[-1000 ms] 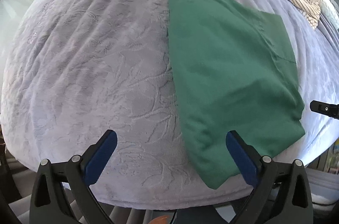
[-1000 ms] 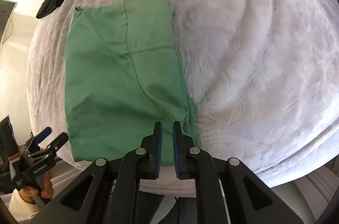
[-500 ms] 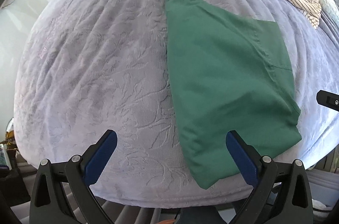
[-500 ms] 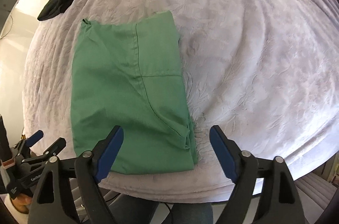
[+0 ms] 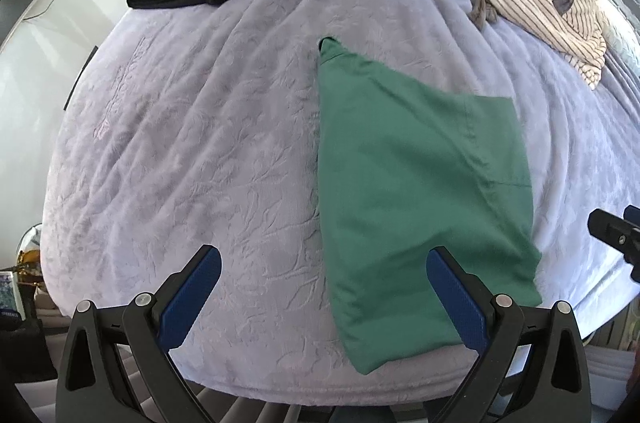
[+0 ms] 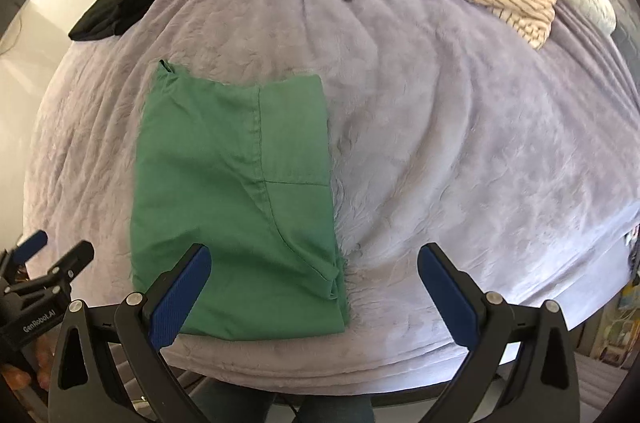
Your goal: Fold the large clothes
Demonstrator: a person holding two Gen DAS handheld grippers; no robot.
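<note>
Both my tools, left tool (image 5: pixel 323 297) wide and right tool (image 6: pixel 314 295) opening with nothing between, hang above the folded green garment (image 6: pixel 236 199) at the bed (image 6: pixel 460 163) edge; it may slide off.

Two fisheye views, each mounted behind a pair of tongs, look steeply down from above the near edge of a bed (image 5: pixel 224 151). Both share the folded green garment (image 5: pixel 404 191) – right of centre in the left view, left of centre in the right view (image 6: pixel 236 191) – seen from fairly near.
</note>
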